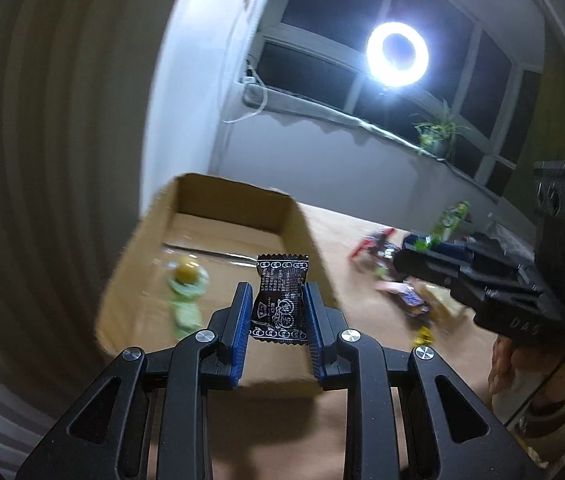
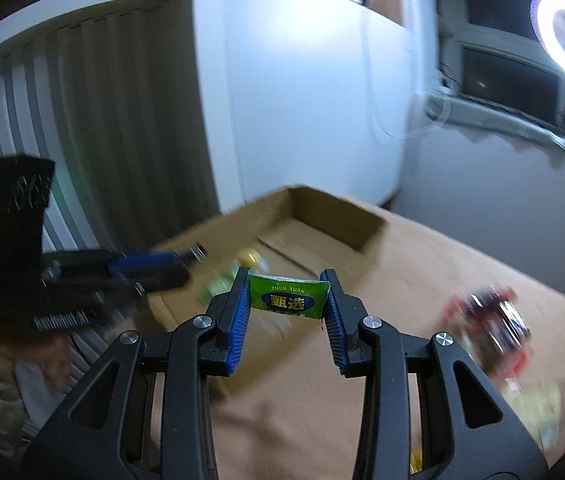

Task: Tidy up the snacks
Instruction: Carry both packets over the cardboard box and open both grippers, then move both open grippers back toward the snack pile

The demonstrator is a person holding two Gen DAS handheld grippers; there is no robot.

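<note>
My left gripper is shut on a black snack packet and holds it above the near part of an open cardboard box. A green-wrapped snack lies inside the box. My right gripper is shut on a green snack packet and holds it above the tan table, just in front of the box. The right gripper also shows in the left wrist view, with the green packet sticking up. The left gripper shows at the left of the right wrist view.
Loose snack packets lie on the tan table right of the box; they also show in the right wrist view. A ring light shines by the window. A white curtain hangs at the left.
</note>
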